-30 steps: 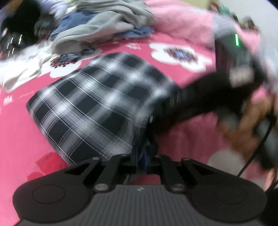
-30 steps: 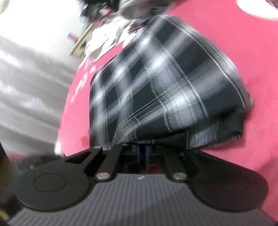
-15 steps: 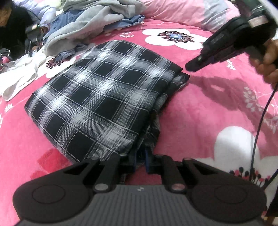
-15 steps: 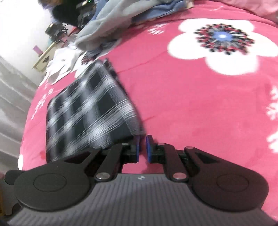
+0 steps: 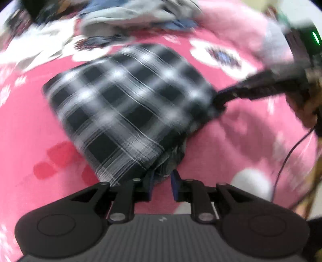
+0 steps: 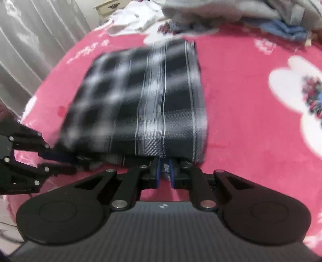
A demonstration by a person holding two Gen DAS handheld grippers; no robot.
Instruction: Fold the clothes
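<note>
The plaid garment (image 5: 128,104) lies folded on the pink bed (image 5: 30,125), the left claw (image 5: 162,184) slightly spread at one corner, the right claw (image 6: 164,171) pinching another, so an uneven tug could, I'd guess, spill the loose layers.

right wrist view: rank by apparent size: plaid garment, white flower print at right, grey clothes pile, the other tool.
1. plaid garment, largest by far.
2. white flower print and grey clothes pile: look similar; both cropped by the frame edge, so unranked.
3. left tool, smallest, also partly cropped.
</note>
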